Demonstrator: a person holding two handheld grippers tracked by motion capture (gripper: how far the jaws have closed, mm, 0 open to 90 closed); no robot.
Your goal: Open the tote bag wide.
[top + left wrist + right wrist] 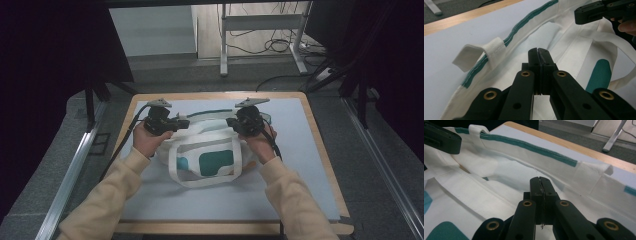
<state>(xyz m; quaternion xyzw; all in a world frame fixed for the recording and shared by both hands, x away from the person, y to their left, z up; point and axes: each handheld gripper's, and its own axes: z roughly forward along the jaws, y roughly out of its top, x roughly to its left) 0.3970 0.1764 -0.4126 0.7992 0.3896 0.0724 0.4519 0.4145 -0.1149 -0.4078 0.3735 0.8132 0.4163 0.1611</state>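
Note:
A white tote bag [210, 160] with teal patches lies on a pale blue mat [300, 165], its mouth toward the far side. My left gripper [186, 123] and right gripper [230, 122] face each other over the near rim of the mouth, a hand's width apart. In the left gripper view the jaws of the left gripper [538, 50] are pressed together, white cloth showing in the slit at their base. The right gripper [541, 179] looks the same in its own view. The far rim with teal trim [524, 23] lies on the mat. One strap [205, 182] loops toward me.
The mat covers a wooden table [320, 145] with bare mat around the bag. Metal rails [70, 175] run along both sides of the table. Behind it stand white desk legs [223, 45] and floor cables [280, 45].

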